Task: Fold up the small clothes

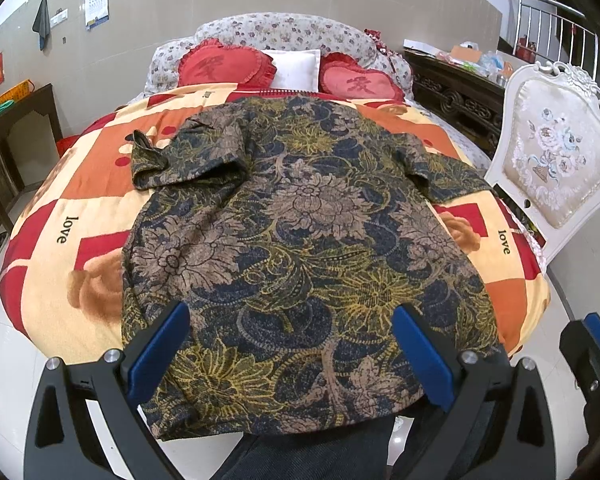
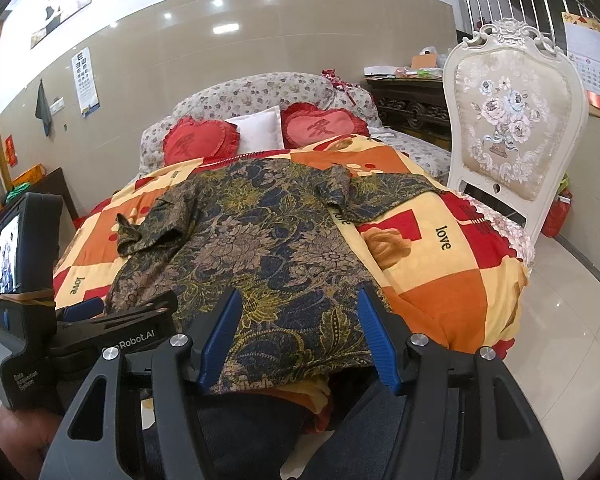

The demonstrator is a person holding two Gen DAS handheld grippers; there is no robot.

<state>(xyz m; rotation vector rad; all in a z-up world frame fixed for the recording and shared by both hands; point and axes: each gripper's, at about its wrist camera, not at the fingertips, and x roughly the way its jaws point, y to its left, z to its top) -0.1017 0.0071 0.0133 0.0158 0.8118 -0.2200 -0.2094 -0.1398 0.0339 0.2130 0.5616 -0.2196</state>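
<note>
A dark short-sleeved shirt (image 1: 296, 232) with a navy, tan and yellow flower print lies spread flat on the bed, hem toward me, collar toward the pillows. Its left sleeve (image 1: 168, 160) is bunched and partly folded; its right sleeve (image 1: 444, 172) lies out flat. My left gripper (image 1: 292, 320) is open, hovering over the hem with nothing between its blue pads. My right gripper (image 2: 298, 306) is open too, over the shirt (image 2: 252, 232) near its right hem corner. The right gripper's edge (image 1: 596, 344) shows at far right of the left wrist view; the left gripper's body (image 2: 112, 320) shows in the right wrist view.
The bed carries an orange, red and cream quilt (image 1: 80, 216) with two red heart cushions (image 1: 224, 66) and a white pillow (image 1: 296, 68). A white ornate chair (image 2: 512, 128) stands by the bed's right side. A dark wooden table (image 1: 12, 136) stands left. My dark trouser legs (image 2: 260, 432) are below.
</note>
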